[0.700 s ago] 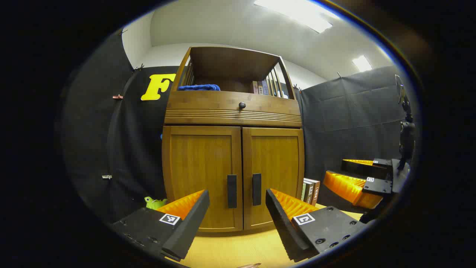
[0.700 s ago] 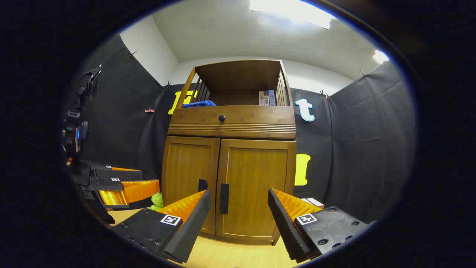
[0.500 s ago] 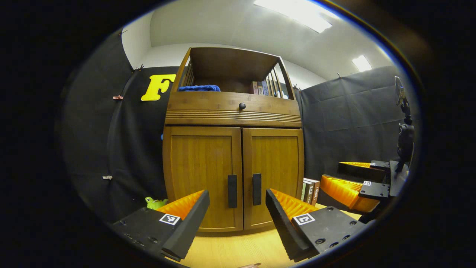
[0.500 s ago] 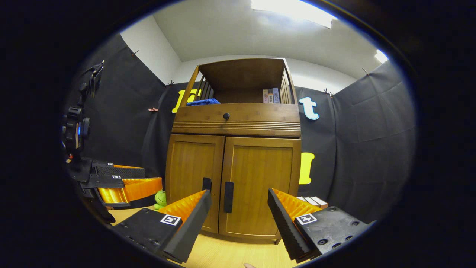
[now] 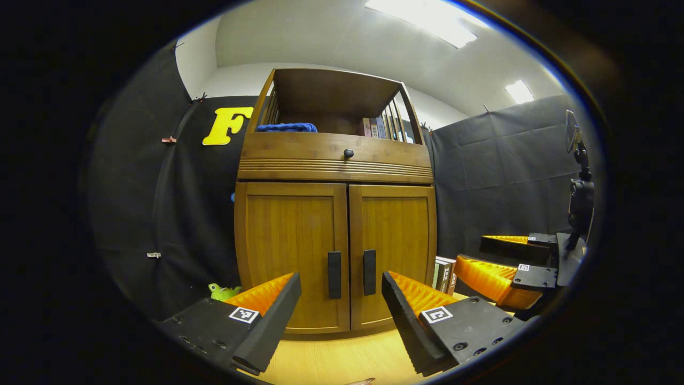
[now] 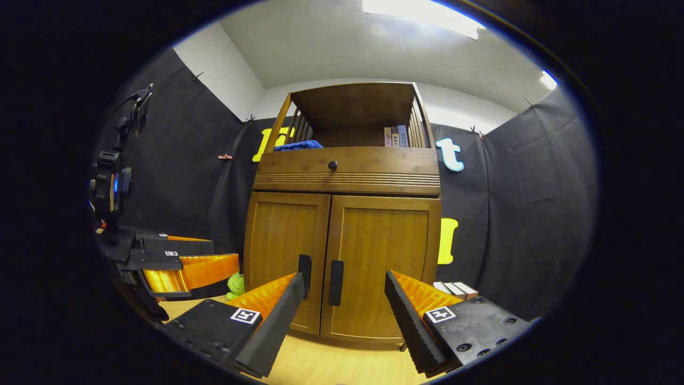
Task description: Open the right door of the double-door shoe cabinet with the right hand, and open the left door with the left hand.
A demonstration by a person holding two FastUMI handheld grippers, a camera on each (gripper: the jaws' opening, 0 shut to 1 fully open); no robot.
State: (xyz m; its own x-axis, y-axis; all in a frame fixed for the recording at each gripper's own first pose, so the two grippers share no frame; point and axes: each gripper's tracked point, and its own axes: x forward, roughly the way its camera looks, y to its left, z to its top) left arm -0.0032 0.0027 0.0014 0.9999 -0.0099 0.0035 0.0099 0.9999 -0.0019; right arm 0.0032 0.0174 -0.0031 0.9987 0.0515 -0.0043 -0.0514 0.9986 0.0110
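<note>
Approach stage, judged from the layout: the brown wooden double-door shoe cabinet (image 6: 344, 224) stood on the pale wood floor (image 6: 320, 366), both doors flush.

Right gripper (image 6: 342, 313) was spread wide, empty, short of the cabinet; the black vertical bar handle of the right door (image 6: 335, 275) lay between its fingers in the right gripper view.

Left gripper (image 5: 339, 313) likewise gaped, holding nothing, aimed at the left door's black bar handle (image 5: 334, 275).

Next move likely calls for the right gripper to advance, straddle its handle, clamp, then pull outward.

Black cloth walls (image 5: 497, 160) ring a pale wooden floor (image 5: 342, 358) — white ceiling (image 6: 342, 48) above, bright light panels (image 5: 422, 21).
</note>
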